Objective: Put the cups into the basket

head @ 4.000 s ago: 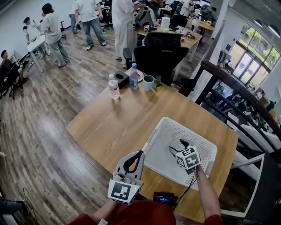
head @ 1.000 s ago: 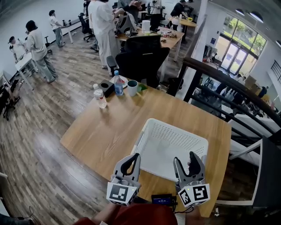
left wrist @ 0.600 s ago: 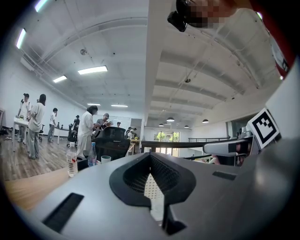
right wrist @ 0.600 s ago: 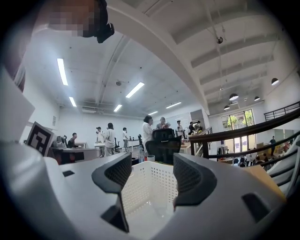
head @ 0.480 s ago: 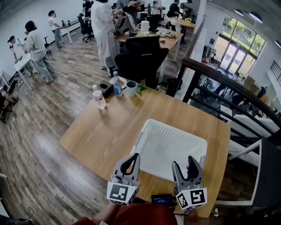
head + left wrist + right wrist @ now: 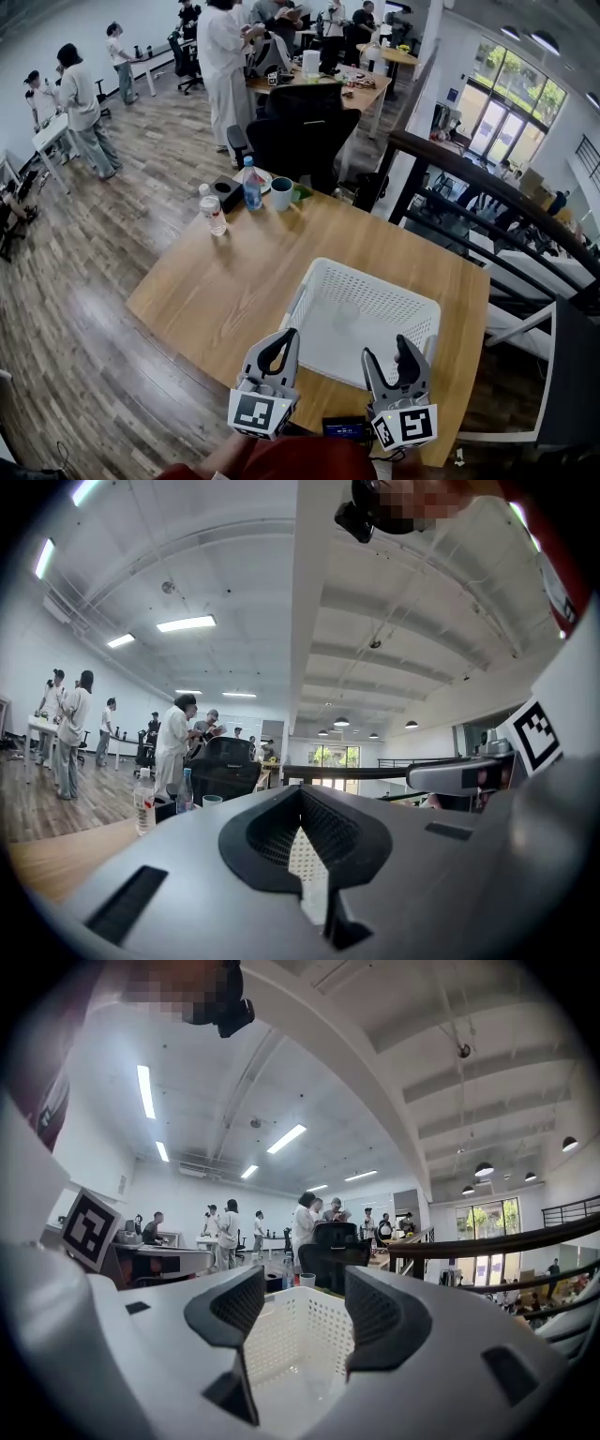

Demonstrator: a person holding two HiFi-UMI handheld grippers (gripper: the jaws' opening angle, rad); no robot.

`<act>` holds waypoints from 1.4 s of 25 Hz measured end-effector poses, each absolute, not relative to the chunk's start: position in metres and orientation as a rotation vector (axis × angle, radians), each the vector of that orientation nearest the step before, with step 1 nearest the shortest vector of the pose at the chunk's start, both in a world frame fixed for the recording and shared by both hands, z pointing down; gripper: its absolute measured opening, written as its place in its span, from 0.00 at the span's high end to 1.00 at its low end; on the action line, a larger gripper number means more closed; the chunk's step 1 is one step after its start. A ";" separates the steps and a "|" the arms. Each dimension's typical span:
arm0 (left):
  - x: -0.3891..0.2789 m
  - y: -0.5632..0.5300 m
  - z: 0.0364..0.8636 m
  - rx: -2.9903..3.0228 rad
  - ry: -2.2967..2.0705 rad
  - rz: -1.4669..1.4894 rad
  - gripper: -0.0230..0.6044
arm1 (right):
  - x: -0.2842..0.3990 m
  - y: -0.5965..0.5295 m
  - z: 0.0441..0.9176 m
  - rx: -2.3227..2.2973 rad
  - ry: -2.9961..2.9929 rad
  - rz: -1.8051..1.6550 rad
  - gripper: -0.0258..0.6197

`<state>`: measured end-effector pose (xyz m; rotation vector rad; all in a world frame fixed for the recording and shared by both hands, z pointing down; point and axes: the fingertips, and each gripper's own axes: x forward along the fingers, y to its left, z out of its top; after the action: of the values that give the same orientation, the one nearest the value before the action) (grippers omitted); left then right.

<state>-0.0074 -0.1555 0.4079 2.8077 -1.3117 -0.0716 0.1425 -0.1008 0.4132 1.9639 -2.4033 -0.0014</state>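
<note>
The left gripper has its jaws pressed together at the tips with nothing between them, as the left gripper view shows. The right gripper has its jaws apart and empty. Both hover over the near edge of the light wooden table, the left at 7 o'clock and the right at 6 o'clock from the white perforated plastic basket. In the right gripper view, the basket lies straight ahead between the jaws. A pale cup stands upright at the table's far edge, at 11 o'clock from the basket and well apart from it. Just beside it, at its 9 o'clock, stands a clear plastic bottle with a blue label.
</note>
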 end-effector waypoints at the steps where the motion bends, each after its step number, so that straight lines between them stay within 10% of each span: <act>1: -0.008 -0.155 0.408 2.806 -1.312 -0.071 0.95 | 0.143 -0.100 0.412 1.967 -2.399 -0.008 0.54; 35: 0.005 -0.139 0.411 2.825 -1.274 -0.051 0.95 | 0.167 -0.081 0.403 2.092 -2.328 -0.051 0.90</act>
<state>0.0049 -0.1393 0.4106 2.8247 -1.2744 -0.0509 0.1669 -0.0809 0.4026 2.0924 -2.3282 -0.0506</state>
